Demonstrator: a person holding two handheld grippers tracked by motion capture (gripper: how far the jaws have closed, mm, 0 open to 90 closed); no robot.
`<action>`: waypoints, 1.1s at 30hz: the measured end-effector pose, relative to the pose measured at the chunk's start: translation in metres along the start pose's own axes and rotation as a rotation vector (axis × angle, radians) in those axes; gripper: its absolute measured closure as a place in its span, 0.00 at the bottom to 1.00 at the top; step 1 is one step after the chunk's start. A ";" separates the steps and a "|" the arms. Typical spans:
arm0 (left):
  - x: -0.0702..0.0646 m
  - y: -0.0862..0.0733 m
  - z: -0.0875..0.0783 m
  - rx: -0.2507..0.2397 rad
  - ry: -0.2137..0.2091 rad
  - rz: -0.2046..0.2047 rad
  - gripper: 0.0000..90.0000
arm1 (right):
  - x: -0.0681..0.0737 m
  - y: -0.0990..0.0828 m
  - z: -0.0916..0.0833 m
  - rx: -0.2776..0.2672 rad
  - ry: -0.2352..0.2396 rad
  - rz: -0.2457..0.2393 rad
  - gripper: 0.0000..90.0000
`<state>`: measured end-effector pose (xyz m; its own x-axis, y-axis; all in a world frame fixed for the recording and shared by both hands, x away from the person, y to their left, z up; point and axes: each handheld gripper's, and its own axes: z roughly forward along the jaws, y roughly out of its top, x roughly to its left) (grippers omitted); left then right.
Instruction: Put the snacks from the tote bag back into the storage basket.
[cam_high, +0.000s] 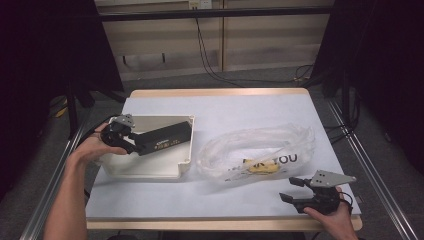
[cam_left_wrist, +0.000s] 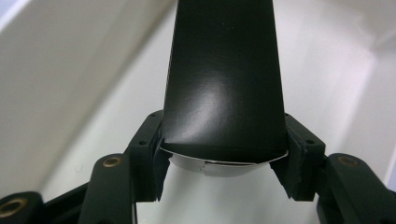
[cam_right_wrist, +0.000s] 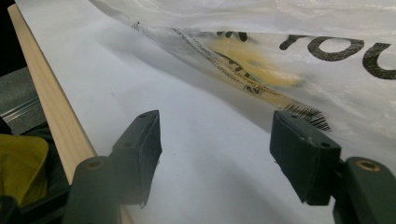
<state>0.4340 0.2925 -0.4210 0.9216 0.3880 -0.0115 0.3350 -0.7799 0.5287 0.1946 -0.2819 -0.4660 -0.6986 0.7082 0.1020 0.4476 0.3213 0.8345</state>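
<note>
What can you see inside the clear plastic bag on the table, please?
Through the plastic bag a yellow item shows under the black lettering. Its shape is blurred by the crumpled film, so what it is cannot be told.

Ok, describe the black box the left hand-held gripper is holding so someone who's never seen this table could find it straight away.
Start at the white tray on the left side of the table. Lying slantwise over it is a long, narrow black box, clamped at its near end by the left hand-held gripper. It is the one dark, stiff thing there, unlike the crumpled clear plastic bag beside the tray.
</note>
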 end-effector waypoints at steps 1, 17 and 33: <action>0.000 0.000 0.001 0.005 -0.001 0.001 0.48 | 0.000 0.000 0.000 0.000 0.000 0.000 0.37; 0.002 0.003 0.010 0.122 0.002 0.008 0.46 | 0.000 0.000 0.000 0.004 0.003 -0.001 0.38; 0.004 0.005 0.009 0.154 0.073 -0.075 0.22 | 0.000 0.000 -0.001 -0.002 -0.008 -0.002 0.38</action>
<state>0.4411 0.2860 -0.4258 0.8783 0.4778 0.0184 0.4332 -0.8113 0.3926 0.1938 -0.2832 -0.4656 -0.6954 0.7122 0.0960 0.4451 0.3220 0.8356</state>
